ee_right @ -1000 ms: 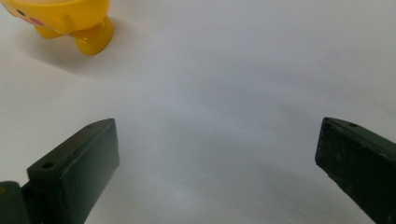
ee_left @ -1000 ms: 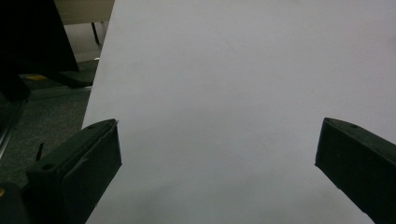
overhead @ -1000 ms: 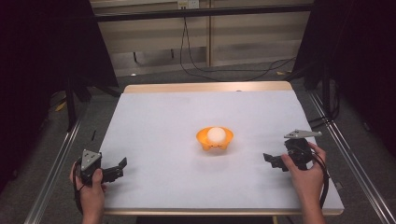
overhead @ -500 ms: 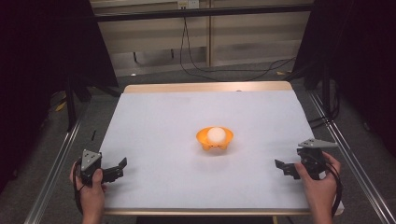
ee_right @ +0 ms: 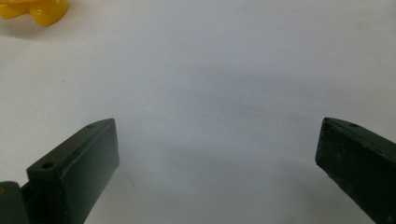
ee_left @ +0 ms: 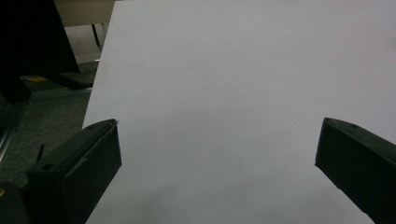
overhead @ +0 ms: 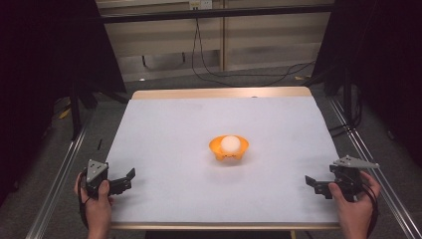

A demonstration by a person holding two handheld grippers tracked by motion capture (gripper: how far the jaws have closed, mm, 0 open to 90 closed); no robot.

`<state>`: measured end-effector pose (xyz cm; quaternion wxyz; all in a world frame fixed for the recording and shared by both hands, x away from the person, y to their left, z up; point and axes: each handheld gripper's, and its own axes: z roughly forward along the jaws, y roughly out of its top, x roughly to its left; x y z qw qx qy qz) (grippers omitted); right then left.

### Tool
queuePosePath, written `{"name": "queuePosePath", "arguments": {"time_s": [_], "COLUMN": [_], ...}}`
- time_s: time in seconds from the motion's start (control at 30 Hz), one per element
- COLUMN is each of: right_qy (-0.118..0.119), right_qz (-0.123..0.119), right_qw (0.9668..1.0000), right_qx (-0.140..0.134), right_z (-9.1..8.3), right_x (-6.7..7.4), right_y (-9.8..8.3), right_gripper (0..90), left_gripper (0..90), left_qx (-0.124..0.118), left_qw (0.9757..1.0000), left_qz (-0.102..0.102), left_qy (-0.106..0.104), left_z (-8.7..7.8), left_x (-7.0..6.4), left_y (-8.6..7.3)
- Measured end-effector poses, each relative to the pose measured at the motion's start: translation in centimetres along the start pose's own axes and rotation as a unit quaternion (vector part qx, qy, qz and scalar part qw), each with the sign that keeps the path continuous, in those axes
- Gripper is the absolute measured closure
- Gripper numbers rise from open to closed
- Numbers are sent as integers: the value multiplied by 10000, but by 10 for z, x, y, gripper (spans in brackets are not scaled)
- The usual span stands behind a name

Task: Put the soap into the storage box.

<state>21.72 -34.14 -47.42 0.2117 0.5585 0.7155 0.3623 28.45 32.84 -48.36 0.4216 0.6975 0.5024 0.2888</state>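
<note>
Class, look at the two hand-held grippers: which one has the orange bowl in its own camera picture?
The right gripper. Its view catches the orange bowl at the top left corner; the left gripper looks along bare white table.

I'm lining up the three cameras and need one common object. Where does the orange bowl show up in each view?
High view: the orange bowl sits near the middle of the white table, with a white ball in it.
Left gripper view: not in it; white table between the open jaws.
Right gripper view: a yellow-orange piece of the bowl at the top left corner.
Shared landmark: the white table surface.
</note>
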Motion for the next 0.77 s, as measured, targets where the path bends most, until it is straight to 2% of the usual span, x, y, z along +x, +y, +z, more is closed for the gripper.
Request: {"name": "queuePosePath", "arguments": {"time_s": [0.03, 0.07, 0.1, 0.23, 0.3, 0.37, 0.4, 0.47, 0.5, 0.53, 0.63, 0.77], "right_qy": [32, 32, 126, 149, 290, 498, 662, 701, 752, 840, 808, 722], "right_qz": [104, 104, 185, 255, 347, 460, 505, 517, 568, 755, 793, 662], "right_qw": [9998, 9998, 9993, 9987, 9971, 9939, 9900, 9888, 9863, 9831, 9833, 9860], "right_qx": [-144, -144, -294, -423, -609, -870, -1136, -1214, -1353, -1440, -1422, -1352], "right_z": [-5, -5, -9, -12, -16, -20, -23, -24, -26, -27, -26, -25], "right_x": [-3, -3, -5, -8, -11, -13, -16, -17, -19, -22, -22, -19], "right_y": [-4, -4, -6, -9, -13, -17, -22, -24, -25, -27, -27, -26], "right_gripper": [0, 0, 0, 0, 0, 0, 0, 0, 0, 0, 0, 0], "left_gripper": [2, 2, 2, 2, 2, 2, 1, 2, 1, 1, 1, 1], "left_qx": [-2, -2, -4, -7, -4, 3, 17, 29, 39, 47, 40, 48], "left_qw": [10000, 10000, 10000, 10000, 10000, 10000, 10000, 10000, 10000, 10000, 10000, 10000], "left_qz": [1, 4, 5, -1, 4, 1, 1, 8, 21, 26, 9, 2], "left_qy": [1, 1, 1, 14, -2, 1, -3, 4, 8, 11, 8, 8], "left_z": [0, 0, 0, 0, 0, 0, 0, 0, 1, 1, 1, 1], "left_x": [0, 0, 0, 0, 0, 0, 0, 0, 0, 0, 0, 0], "left_y": [0, 0, 0, 0, 0, 0, 0, 0, 0, 0, 0, 0]}}
